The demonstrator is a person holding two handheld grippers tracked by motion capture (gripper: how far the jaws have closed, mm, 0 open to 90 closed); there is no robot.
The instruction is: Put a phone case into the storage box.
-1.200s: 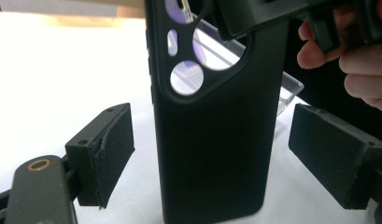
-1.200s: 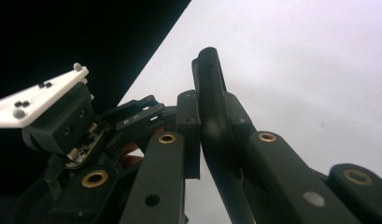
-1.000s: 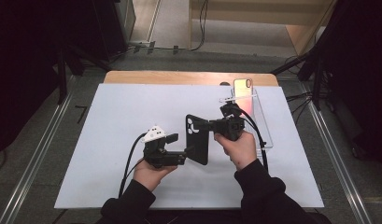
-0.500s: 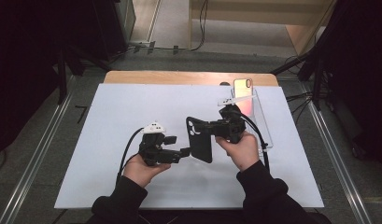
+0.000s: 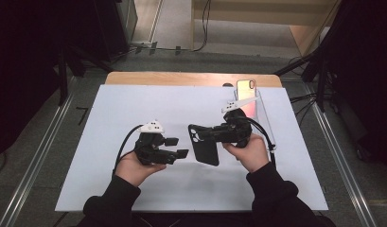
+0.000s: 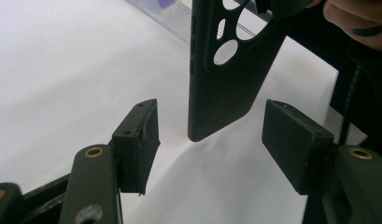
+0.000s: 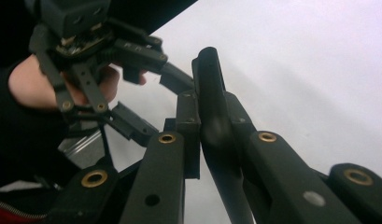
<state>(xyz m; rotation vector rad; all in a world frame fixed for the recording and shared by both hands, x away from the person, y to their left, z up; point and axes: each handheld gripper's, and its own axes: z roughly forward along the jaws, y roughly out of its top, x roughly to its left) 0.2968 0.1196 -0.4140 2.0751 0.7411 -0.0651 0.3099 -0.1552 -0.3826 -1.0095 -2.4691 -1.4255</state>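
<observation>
Holding: right gripper [image 5: 215, 134] jaws clamped on black phone case [image 5: 204, 144], matte, rounded corners, oval camera cut-outs.
Case position: lifted above white bench [image 5: 134, 109].
Left gripper [image 5: 177, 147]: jaws closing, half-open, case's lower end between pads, untouched.
Room: bare bench left of case.

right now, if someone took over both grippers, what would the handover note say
Right gripper: shut on the black phone case, holding it on edge above the white mat.
Left gripper: open, jaws have just been closing, pads either side of the case's lower end in the left gripper view, not touching it.
Phone: leaning in the clear stand at the far right of the mat, no case on it.
Done: case lifted and held out to the left gripper.
Left: probably grip the case with the left too, then fit it to the phone.
</observation>
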